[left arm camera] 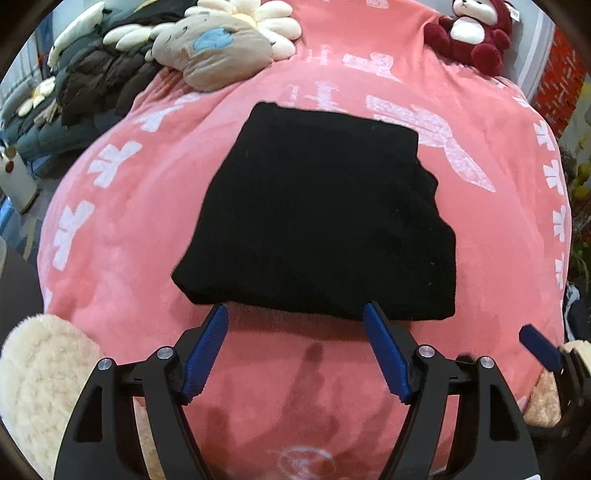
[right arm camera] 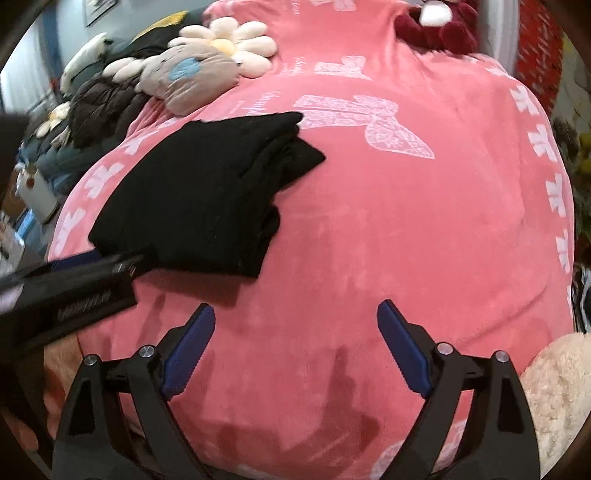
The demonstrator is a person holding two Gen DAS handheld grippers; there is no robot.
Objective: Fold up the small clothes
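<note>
A black garment (left arm camera: 317, 218) lies folded into a thick, roughly square stack on a pink blanket (left arm camera: 122, 229). My left gripper (left arm camera: 297, 314) is open, its blue fingertips just in front of the stack's near edge, holding nothing. In the right wrist view the same stack (right arm camera: 199, 199) lies at the left, its layered right edge showing. My right gripper (right arm camera: 295, 314) is open and empty over bare pink blanket (right arm camera: 406, 229), to the right of the stack. The left gripper's body (right arm camera: 74, 288) shows blurred at the left, by the stack's near corner.
A beige plush with a blue patch (left arm camera: 214, 48) and a white flower cushion (left arm camera: 258, 18) lie at the back left beside dark jackets (left arm camera: 99, 81). A red plush bear (left arm camera: 472, 33) sits at the back right. Cream fleece (left arm camera: 40, 384) lies at the near left.
</note>
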